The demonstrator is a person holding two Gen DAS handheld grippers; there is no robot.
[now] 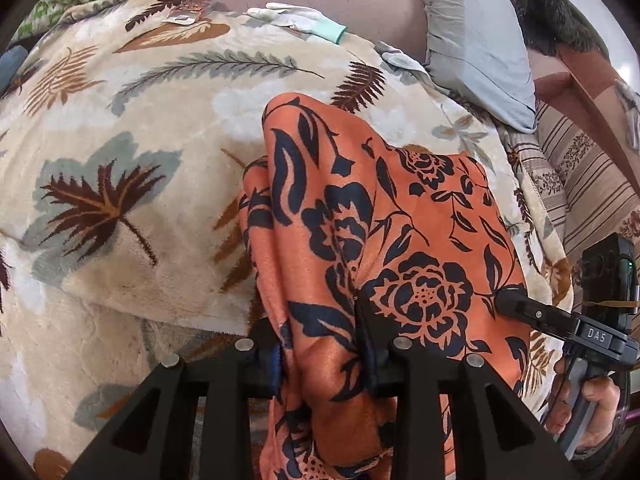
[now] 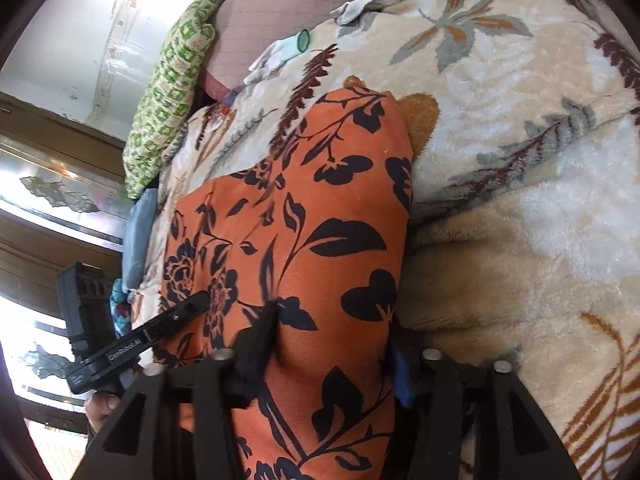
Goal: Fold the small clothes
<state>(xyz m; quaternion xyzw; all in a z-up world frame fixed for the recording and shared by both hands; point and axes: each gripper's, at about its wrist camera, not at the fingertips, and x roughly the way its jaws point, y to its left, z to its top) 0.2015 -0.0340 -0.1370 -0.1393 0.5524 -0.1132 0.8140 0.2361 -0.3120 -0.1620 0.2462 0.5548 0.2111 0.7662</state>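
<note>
An orange cloth (image 1: pixel 400 208) with dark navy flowers lies across a cream leaf-print blanket (image 1: pixel 120 128) on a bed. In the left wrist view my left gripper (image 1: pixel 322 340) is shut on a gathered bunch of its near edge, with creases running into the jaws. My right gripper (image 2: pixel 334 328) stands wider, and the cloth (image 2: pixel 320 200) bulges smoothly between its fingers without being squeezed. One finger (image 1: pixel 508 300) of the right gripper rests on the cloth's right side, held by a person's hand (image 1: pixel 592 400). A finger (image 2: pixel 200 300) of the left gripper lies on the cloth at the left.
White gloves (image 1: pixel 296 20) lie at the blanket's far edge, with a grey pillow (image 1: pixel 480 40) and a dark furry thing (image 1: pixel 556 16) to their right. A green patterned cushion (image 2: pixel 168 92) lies at the bed's left side beside a wooden, glass-panelled door (image 2: pixel 48 200). Striped fabric (image 1: pixel 588 184) borders the right.
</note>
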